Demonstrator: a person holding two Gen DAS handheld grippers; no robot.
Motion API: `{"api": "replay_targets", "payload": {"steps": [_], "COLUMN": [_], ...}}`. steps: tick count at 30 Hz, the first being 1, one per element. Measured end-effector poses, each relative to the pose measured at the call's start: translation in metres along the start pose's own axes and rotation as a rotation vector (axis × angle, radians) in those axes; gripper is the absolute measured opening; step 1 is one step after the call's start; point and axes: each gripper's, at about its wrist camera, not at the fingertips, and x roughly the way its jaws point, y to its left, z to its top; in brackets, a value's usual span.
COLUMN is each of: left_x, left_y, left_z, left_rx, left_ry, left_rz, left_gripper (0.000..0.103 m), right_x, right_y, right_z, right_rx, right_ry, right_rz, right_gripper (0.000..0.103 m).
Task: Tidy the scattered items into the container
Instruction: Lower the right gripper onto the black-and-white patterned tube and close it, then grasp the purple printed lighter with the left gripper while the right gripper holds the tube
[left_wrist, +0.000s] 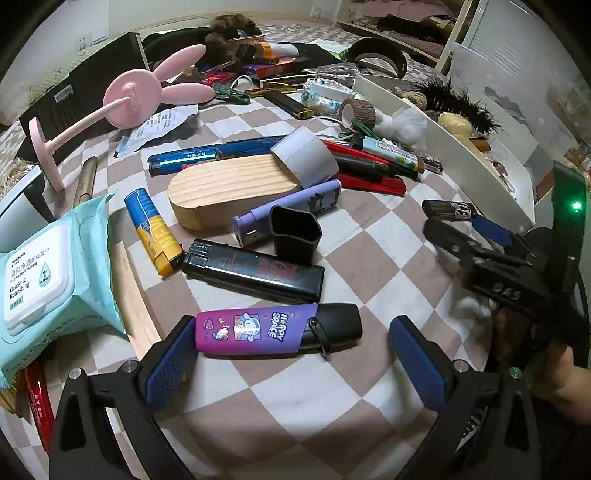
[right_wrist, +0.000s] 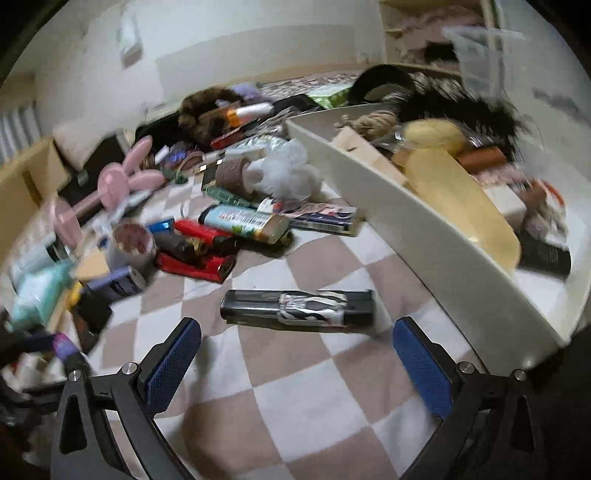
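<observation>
Purple lighter (left_wrist: 275, 329) lies just ahead of the left gripper (left_wrist: 291, 354), long axis left-right across the gap. Jaws are spread wide, nothing held. Its purple end touches or nearly touches the left pad (left_wrist: 168, 363); the black cap end stops short of the right pad, so the gap looks just wider than the lighter's length. Closing as-is would pinch it end to end. My read: rotate a quarter turn, or come at the narrow sides.

Right gripper (right_wrist: 295, 363) is also wide open and empty. Black lighter (right_wrist: 299, 306) with a white print sits just beyond its tips, again lying left-right. White bin (right_wrist: 424, 221), already part full, runs along the right, its wall close to that lighter. So the right hand has the shorter carry. Right view is blurred, so contact there is hard to judge.
</observation>
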Motion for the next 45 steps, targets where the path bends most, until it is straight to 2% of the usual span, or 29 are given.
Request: {"api": "replay_targets", "payload": {"steps": [5,7,9,14,20,23,26,29,33,35,43,45], "left_x": [0.0,0.0,0.0,0.0,0.002,0.003,0.002,0.0,-0.004,-0.005,0.001,0.002], "left_y": [0.004,0.004,0.003,0.0,-0.001,0.001,0.002,0.004,0.011,0.012,-0.002,-0.003], "left_z": [0.001,0.001,0.001,0.0,0.0,0.0,0.0,0.0,-0.002,-0.002,-0.003,-0.004], "left_rx": [0.014,0.017,0.019,0.013,0.017,0.009,0.008,-0.005,-0.044,-0.051,0.025,0.013], "left_ry": [0.004,0.004,0.004,0.0,0.001,0.001,-0.003,-0.012,-0.029,-0.031,-0.001,-0.003], "left_rz": [0.0,0.004,0.006,0.003,0.004,-0.006,-0.011,-0.019,-0.013,-0.01,0.109,0.139], "left_gripper": [0.102,0.102,0.102,0.102,0.102,0.102,0.102,0.099,0.087,0.086,0.087,0.089], "right_x": [0.005,0.006,0.006,0.003,-0.004,-0.003,0.0,0.002,0.003,0.003,0.003,0.003], "right_y": [-0.003,-0.001,0.003,0.004,0.027,0.042,0.043,0.041,0.041,0.041,0.041,0.041], "right_z": [0.007,0.009,0.008,0.007,0.003,-0.005,-0.004,-0.004,-0.005,-0.005,-0.005,-0.005], "right_rx": [0.048,0.027,-0.015,-0.065,-0.188,-0.273,-0.281,-0.279,-0.286,-0.291,-0.298,-0.299], "right_ry": [-0.012,-0.009,-0.012,-0.009,0.032,0.042,0.056,0.067,0.071,0.067,0.058,0.058], "right_rz": [0.023,0.013,-0.007,0.015,0.155,0.152,0.162,0.175,0.18,0.179,0.182,0.183], "right_gripper": [0.103,0.089,0.083,0.083,0.083,0.083,0.083,0.083,0.083,0.083,0.084,0.084]}}
